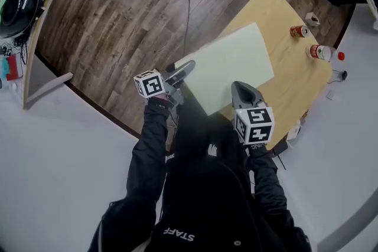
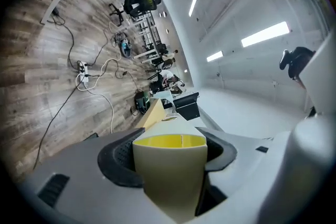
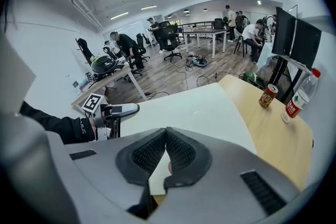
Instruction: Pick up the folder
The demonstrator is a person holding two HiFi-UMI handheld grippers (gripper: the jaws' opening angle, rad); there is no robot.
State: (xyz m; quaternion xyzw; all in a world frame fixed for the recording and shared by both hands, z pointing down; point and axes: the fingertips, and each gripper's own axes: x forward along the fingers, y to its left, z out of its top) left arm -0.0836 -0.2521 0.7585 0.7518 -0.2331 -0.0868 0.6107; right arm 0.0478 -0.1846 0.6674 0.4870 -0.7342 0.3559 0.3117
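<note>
We are at the grasp, just on the turn into the lift. Our left claw (image 2: 169, 152) is clenched on the folder (image 1: 233, 62). The pale cover bows between the two pads and touches both, with the yellow inside showing at the top of the gap. Our right claw (image 3: 166, 139) has its jaws drawn together on the folder's near edge, with a pale sliver pinched low between the pads.

Ahead of the right claw the folder spreads away over the desk (image 1: 298, 88), and most of it seems to lie flat. The left claw holds the corner off to the right claw's left. A can (image 3: 269, 96) and a bottle (image 3: 300, 96) stand well ahead and to the right of the right claw, apart from the folder.

We judge the next move to be raising both claws together and evenly. That should bring the folder off the desk without it twisting or slipping out of the thinner right-hand pinch.
</note>
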